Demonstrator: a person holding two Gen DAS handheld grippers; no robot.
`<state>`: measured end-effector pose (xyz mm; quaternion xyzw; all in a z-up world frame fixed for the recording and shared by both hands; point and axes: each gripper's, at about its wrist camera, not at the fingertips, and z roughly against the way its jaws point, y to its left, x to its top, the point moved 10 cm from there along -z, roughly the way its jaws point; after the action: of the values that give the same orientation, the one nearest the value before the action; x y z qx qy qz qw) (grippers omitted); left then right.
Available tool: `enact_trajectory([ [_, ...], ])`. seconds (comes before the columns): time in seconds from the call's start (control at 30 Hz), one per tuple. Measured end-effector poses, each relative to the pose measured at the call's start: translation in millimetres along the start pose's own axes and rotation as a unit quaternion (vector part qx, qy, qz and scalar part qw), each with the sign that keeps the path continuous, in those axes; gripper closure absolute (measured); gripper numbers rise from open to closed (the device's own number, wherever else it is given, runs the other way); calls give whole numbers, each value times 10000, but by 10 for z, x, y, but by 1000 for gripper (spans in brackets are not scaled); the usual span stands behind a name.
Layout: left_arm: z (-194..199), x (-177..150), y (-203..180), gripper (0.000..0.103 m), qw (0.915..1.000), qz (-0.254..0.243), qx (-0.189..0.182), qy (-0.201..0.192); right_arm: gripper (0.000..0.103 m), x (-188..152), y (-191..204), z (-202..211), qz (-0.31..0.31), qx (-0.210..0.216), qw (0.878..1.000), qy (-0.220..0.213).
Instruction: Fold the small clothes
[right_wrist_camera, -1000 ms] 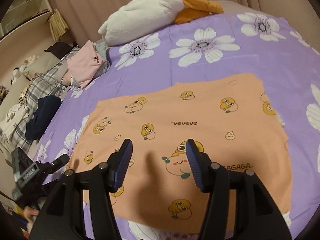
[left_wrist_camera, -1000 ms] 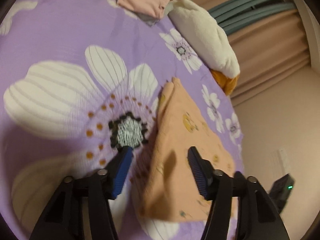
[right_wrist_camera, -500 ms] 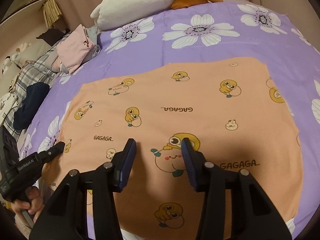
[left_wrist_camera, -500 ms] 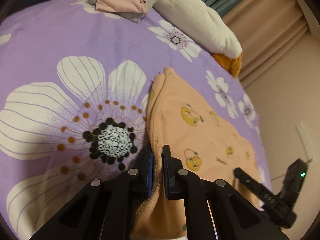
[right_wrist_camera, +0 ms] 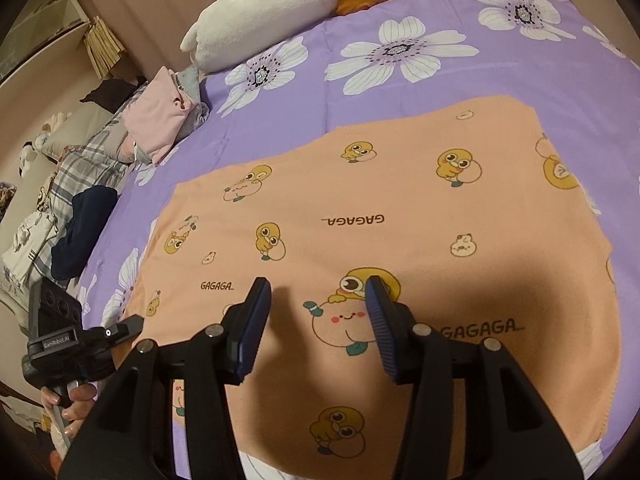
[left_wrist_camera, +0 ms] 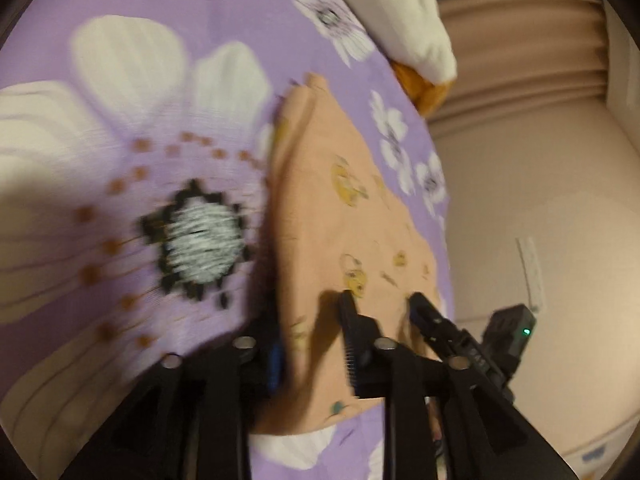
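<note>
An orange garment [right_wrist_camera: 400, 220] printed with yellow ducks lies spread flat on the purple flowered bedspread [right_wrist_camera: 500, 80]. My right gripper [right_wrist_camera: 316, 292] is open and hovers over the garment's near middle. In the left wrist view the garment [left_wrist_camera: 340, 220] shows edge-on, with its left edge slightly bunched. My left gripper [left_wrist_camera: 308, 332] is open, its jaws standing to either side of the garment's near left edge. That view is blurred. The left gripper also shows at the lower left of the right wrist view [right_wrist_camera: 120, 328].
A white and orange plush pillow [right_wrist_camera: 280, 4] lies at the far side of the bed. Folded pink and grey clothes [right_wrist_camera: 160, 120], plaid fabric [right_wrist_camera: 88, 164] and a dark garment [right_wrist_camera: 84, 212] lie at the left. A wall [left_wrist_camera: 540, 200] runs past the bed's right edge.
My left gripper was shut on the garment's edge half a second ago and is open now. My right gripper has stayed open over the garment and shifted little.
</note>
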<state>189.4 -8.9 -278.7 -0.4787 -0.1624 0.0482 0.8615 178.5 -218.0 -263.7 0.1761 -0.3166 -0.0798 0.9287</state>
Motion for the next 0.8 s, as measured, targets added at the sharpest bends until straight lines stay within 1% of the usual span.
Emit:
enact_trajectory([
  [0.03,-39,32,-9,77,9996,145,-203,124,51,1,5,0,16,-15,10000,4],
  [0.07,-72,68,12,77,9986,371,-321,194,50,1,17,-3,34,-14,10000,-1],
  [0.1,-98,89,13,77,9977,478,-421,244,50,4,15,-9,53,-20,10000,-4],
  [0.13,-125,122,-11,77,9977,426,-475,247,50,5,19,-14,89,-50,9999,-5],
  [0.17,-155,131,-62,78,9984,243,-470,204,50,5,23,-17,135,-77,9999,-10],
  [0.2,-206,139,-109,81,9993,84,-328,132,59,-1,35,-19,218,-122,9997,-11],
  [0.27,-300,130,-207,83,9999,-120,13,58,73,-4,-5,-23,402,-465,9981,-45],
  [0.33,-310,141,-289,85,9988,-330,359,-33,75,-8,-31,-46,522,-604,9968,-18],
  [0.37,-290,152,-315,86,9984,-374,418,-85,76,-6,-35,-50,562,-618,9965,-21],
  [0.43,-210,184,-442,86,9985,-400,308,-226,76,4,-49,-49,610,-603,9963,-35],
  [0.47,-164,208,-563,86,9983,-466,158,-325,76,7,-54,-43,615,-565,9965,-51],
  [0.53,-177,222,-723,86,9966,-681,196,-412,76,18,-82,-12,526,-381,9979,-73],
  [0.57,-231,214,-835,86,9955,-828,247,-400,78,16,-112,7,407,-263,9988,-47],
  [0.6,-348,146,-1013,86,9940,-1032,201,-294,78,16,-133,31,271,-150,9995,-22],
  [0.63,-427,88,-1121,86,9929,-1174,106,-184,78,16,-180,82,-47,165,9998,42],
  [0.67,-569,-25,-1292,86,9902,-1390,-95,48,77,7,-226,123,-307,407,9987,86],
  [0.7,-752,-154,-1454,86,9865,-1602,-184,269,75,2,-288,167,-585,654,9960,138],
  [0.73,-888,-246,-1527,86,9830,-1796,-65,383,74,-7,-391,214,-956,968,9904,232],
  [0.77,-1079,-351,-1550,86,9747,-2143,409,484,72,-17,-463,239,-1194,1148,9858,279],
  [0.8,-1165,-395,-1533,86,9687,-2314,723,543,71,-21,-548,259,-1482,1320,9796,308],
])
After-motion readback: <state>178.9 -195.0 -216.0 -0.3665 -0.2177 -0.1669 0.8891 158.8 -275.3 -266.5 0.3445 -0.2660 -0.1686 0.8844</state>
